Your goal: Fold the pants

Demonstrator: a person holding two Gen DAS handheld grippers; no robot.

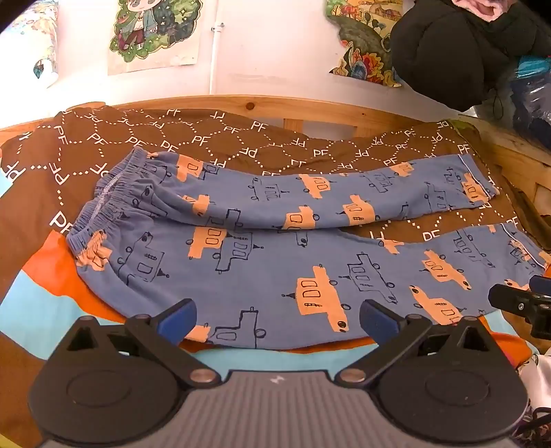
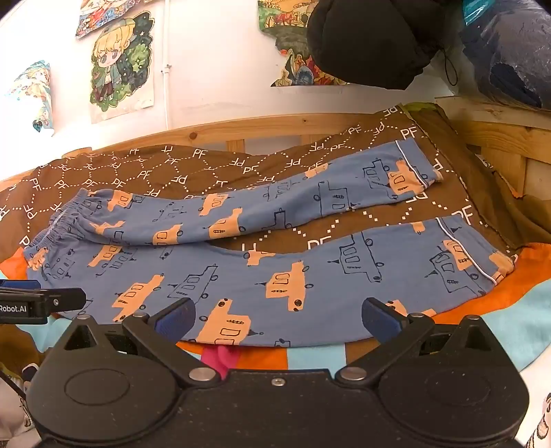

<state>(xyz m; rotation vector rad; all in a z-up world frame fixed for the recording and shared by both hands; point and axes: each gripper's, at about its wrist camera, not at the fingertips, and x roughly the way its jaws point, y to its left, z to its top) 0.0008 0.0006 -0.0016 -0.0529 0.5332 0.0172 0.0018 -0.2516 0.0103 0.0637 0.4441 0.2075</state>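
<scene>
Blue pants (image 1: 261, 262) with orange and outlined boat prints lie spread flat on the bed, waistband to the left, both legs running right and slightly apart. They also show in the right wrist view (image 2: 310, 272). My left gripper (image 1: 277, 318) is open and empty, hovering at the near edge of the lower leg, toward the waist end. My right gripper (image 2: 277, 318) is open and empty at the near edge of the same leg, closer to the cuff (image 2: 482, 255). The right gripper's tip shows at the right edge of the left wrist view (image 1: 523, 303).
A brown quilt (image 1: 241, 138) with white "PF" marks and an orange and light blue cover (image 1: 44, 303) lie under the pants. A wooden bed frame (image 1: 310, 110) runs behind. A black garment (image 1: 458, 51) hangs at the upper right. Posters (image 1: 155, 31) are on the wall.
</scene>
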